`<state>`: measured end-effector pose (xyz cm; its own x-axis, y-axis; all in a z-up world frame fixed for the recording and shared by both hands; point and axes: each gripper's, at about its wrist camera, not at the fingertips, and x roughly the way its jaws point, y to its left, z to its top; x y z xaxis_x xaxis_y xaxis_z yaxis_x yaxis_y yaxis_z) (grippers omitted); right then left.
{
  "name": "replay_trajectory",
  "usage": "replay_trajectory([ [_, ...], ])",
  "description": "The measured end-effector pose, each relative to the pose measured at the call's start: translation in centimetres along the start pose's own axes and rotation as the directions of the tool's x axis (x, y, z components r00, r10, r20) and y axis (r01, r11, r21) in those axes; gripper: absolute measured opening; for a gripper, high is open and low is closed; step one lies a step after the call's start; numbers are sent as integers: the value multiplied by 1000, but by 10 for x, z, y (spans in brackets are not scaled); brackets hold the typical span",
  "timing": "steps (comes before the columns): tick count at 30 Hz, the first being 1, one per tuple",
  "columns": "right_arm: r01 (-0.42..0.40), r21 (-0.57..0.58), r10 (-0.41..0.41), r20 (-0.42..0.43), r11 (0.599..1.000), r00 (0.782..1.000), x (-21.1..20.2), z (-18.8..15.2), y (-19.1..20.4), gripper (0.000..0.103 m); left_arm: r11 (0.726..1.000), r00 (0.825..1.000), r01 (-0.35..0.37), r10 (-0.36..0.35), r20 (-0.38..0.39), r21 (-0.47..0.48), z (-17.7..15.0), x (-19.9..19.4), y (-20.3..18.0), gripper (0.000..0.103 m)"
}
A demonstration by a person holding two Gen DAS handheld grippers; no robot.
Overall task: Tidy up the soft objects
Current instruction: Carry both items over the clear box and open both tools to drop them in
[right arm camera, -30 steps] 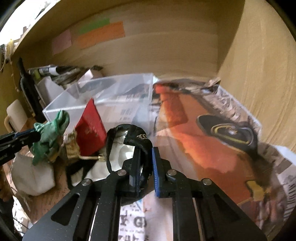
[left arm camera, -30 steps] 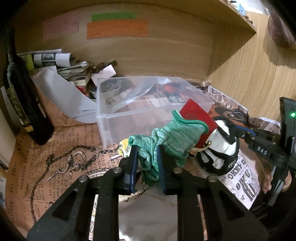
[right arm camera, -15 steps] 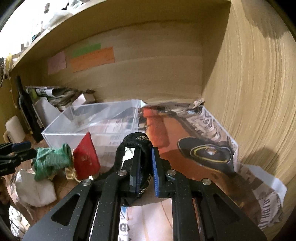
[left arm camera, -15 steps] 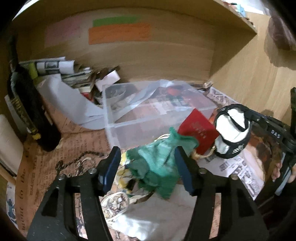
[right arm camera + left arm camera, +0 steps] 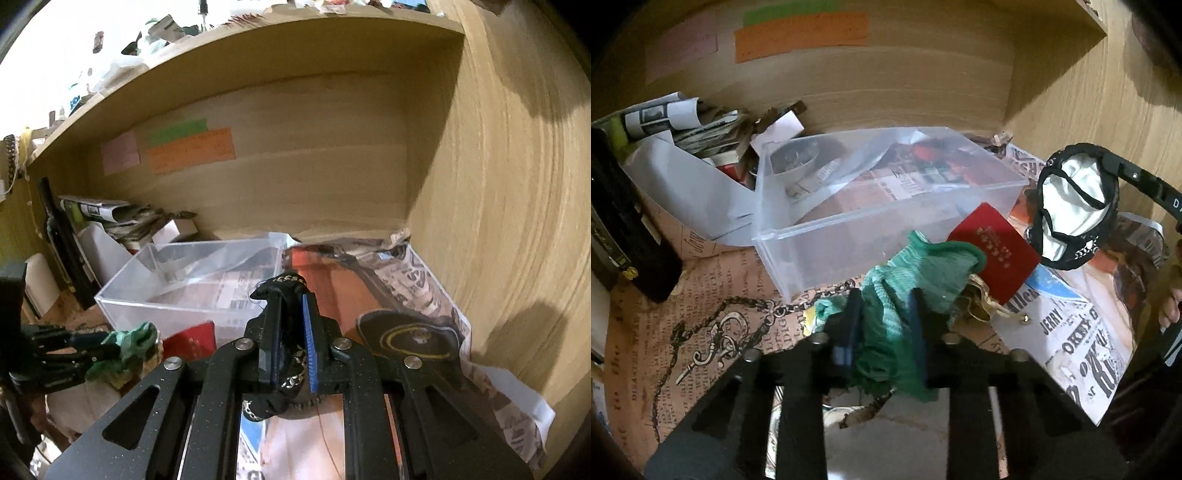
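Green knit cloth point(image 5: 916, 273), just one, bunched in the closing left gripper point(image 5: 884, 321); right gripper point(image 5: 291, 332) pinches one black-trimmed white pouch point(image 5: 1071, 206); one clear bin point(image 5: 871, 210).

Wood-grain alcove w/ back wall point(image 5: 295, 184), right side wall point(image 5: 509, 221) & a shelf board point(image 5: 258, 55) overhead. On the back wall: pink note point(image 5: 120, 152), green strip point(image 5: 178, 132) above orange strip point(image 5: 192, 150), pink one just left of them. Worktop point(image 5: 639, 332) below the back wall is covered w/ printed newspaper sheets. Bright light above the shelf board, top-left; clutter up there too small to tell. Alcove interior dim, soft shadows on the right side wall.
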<state>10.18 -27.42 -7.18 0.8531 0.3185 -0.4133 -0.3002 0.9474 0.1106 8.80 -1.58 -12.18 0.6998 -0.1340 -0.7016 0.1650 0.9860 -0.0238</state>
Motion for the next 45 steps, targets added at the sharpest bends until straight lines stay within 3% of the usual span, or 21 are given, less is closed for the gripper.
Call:
replay_trajectory([
  [1, -4, -4, 4, 7, 1000, 1000, 0, 2, 2, 10, 1000, 1000, -1, 1, 1, 1, 0, 0, 0, 12],
  [5, -31, -20, 32, 38, 999, 999, -1, 14, 8, 10, 1000, 1000, 7, -7, 14, -16, 4, -8, 4, 9],
  [16, -96, -90, 107, 132, 991, 985, -4, 51, 36, 10, 999, 990, 26, -22, 139, -28, 33, -53, 10, 6],
  [24, -139, -106, 153, 134, 985, 979, 18, 64, 57, 10, 999, 978, -24, 30, 205, -31, 67, -58, 20, 6],
  [31, -142, -146, 154, 79, 979, 985, 54, 67, 78, 10, 997, 978, -61, 70, 196, -51, 96, -30, 36, 6],
  [37, -157, -140, 152, -47, 978, 987, 99, 59, 78, 10, 996, 992, -72, 77, 101, -58, 111, 17, 47, 6],
  [45, -134, -135, 100, -233, 982, 967, 147, 35, 64, 10, 998, 998, -53, 52, -28, -32, 113, 69, 49, 6],
])
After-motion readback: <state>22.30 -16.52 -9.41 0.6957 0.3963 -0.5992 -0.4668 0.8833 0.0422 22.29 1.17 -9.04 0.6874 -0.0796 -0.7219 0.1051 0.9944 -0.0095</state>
